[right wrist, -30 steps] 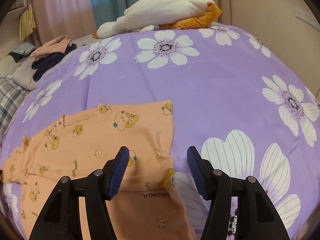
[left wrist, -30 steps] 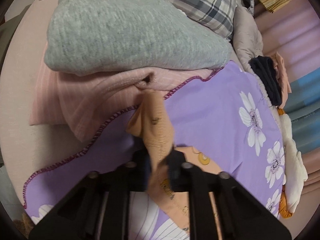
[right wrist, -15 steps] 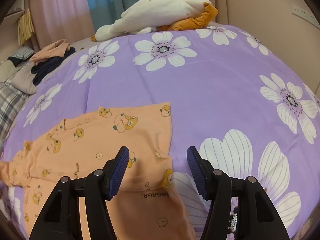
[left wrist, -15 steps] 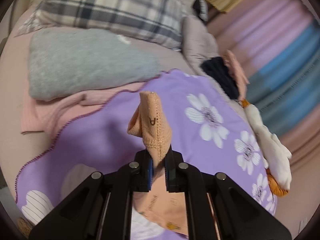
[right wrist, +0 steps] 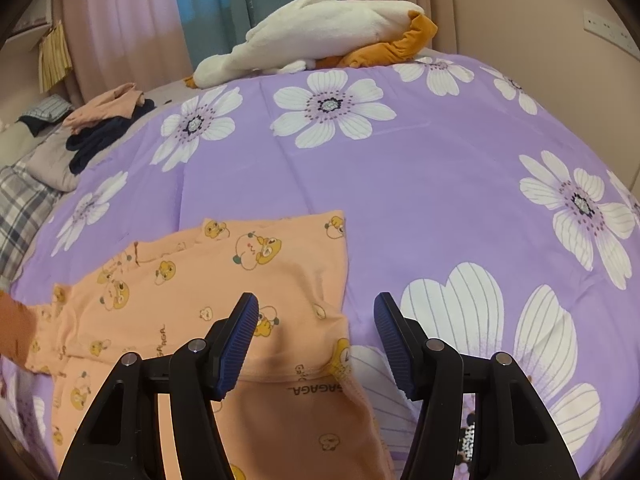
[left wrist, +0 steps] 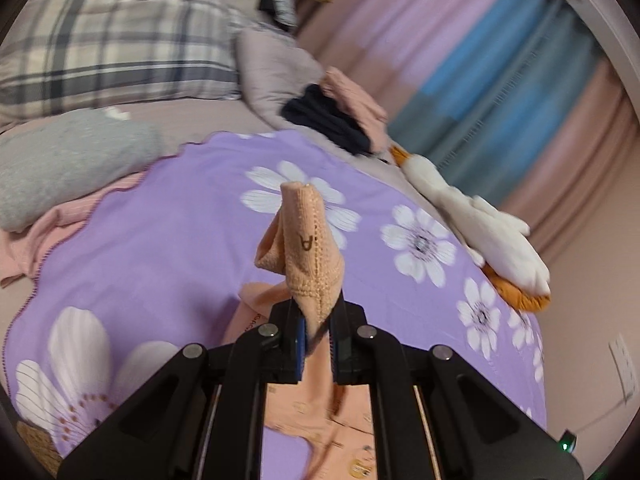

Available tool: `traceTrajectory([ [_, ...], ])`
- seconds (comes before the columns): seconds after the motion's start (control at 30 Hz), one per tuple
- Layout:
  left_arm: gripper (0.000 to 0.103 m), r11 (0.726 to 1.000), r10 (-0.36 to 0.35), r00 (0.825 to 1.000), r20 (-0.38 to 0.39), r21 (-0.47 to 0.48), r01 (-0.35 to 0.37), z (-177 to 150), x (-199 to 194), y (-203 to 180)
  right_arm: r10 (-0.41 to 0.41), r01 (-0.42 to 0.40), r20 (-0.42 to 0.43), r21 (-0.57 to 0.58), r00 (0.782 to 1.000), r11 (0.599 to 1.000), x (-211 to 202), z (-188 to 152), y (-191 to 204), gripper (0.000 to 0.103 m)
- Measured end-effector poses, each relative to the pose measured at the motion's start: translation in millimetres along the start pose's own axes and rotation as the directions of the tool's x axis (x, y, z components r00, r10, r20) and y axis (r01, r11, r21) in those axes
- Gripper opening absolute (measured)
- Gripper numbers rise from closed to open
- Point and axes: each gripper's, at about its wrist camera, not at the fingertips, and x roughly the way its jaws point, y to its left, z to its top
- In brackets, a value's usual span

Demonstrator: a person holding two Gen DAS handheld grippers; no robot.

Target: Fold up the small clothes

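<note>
Soft matt knit garment (right wrist: 208, 292) with a stitched hem (printed with small cartoons), smooth woven cotton bedspread (right wrist: 420, 184), fluffy plush toy (right wrist: 320, 40), matt black plastic hand-held gripper (right wrist: 316, 340), ribbed blue rubbery pads (right wrist: 236, 344), shiny metal screws (right wrist: 434, 345), fuzzy grey knit (left wrist: 60, 160)

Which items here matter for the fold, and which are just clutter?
In the job:
- orange garment, one end pinched in the left gripper
- right gripper, open above it
- purple bedspread, the work surface

Lying about:
- plush goose
- dark and pink clothes pile
- plaid pillow
- grey sweater
</note>
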Motion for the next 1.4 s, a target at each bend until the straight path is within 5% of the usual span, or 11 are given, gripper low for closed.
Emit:
traceTrajectory([
  [0.4, 0.008, 0.974, -0.124, 0.980, -0.158, 0.169, 0.151, -54, 30, -60, 0.000, 0.000, 0.004, 0.002, 1.000, 1.000, -1, 1, 0, 0.059],
  [1.0, 0.009, 0.955, -0.005, 0.899, -0.437, 0.264, 0.134, -135, 104, -69, 0.001, -0.001, -0.029, -0.003, 1.000, 1.000, 3, -2, 3, 0.059],
  [1.4, 0.010, 0.961, -0.016, 0.873, -0.488, 0.235, 0.149, -139, 113, -61, -0.002, -0.002, -0.091, -0.039, 0.996, 0.999, 18, -8, 10, 0.059],
])
